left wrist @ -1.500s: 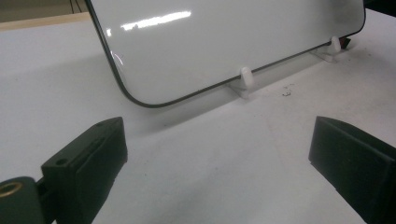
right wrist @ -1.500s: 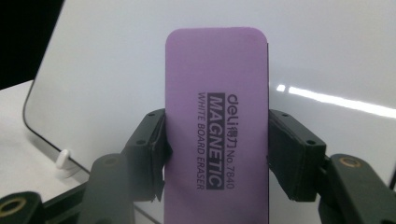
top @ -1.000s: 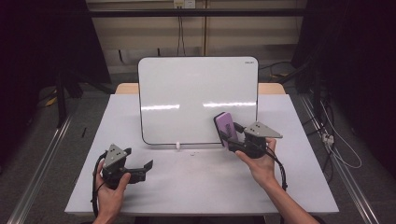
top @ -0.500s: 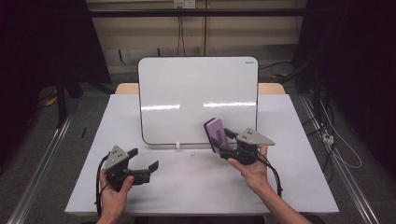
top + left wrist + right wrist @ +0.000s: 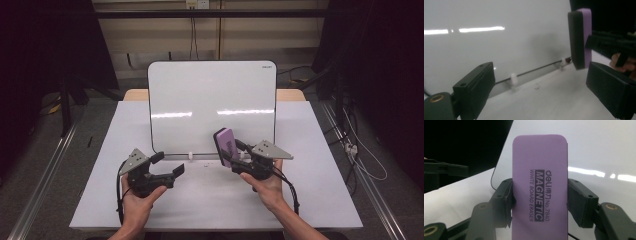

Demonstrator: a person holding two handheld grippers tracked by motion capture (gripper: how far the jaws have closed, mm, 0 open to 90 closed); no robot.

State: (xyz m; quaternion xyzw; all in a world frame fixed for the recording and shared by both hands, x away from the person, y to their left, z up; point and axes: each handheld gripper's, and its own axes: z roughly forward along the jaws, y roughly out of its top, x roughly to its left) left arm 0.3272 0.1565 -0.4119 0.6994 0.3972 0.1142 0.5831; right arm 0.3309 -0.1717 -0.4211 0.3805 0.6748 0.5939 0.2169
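Nearest on the bench (image 5: 310, 200), the left tool (image 5: 167, 172) sits low with jaws apart, gripping nothing. Right tool (image 5: 239, 152) is clamped on the purple eraser (image 5: 226, 145), held upright just before the whiteboard (image 5: 212, 107) propped behind.

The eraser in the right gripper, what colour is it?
Purple eraser, black felt edge; right gripper view.

Left tongs (image 5: 544, 97) gaping over white counter (image 5: 544, 100); whiteboard (image 5: 499, 45) fills 12 o'clock; purple eraser (image 5: 580, 37) upright at 2 o'clock, gripped by other tongs (image 5: 609, 46).
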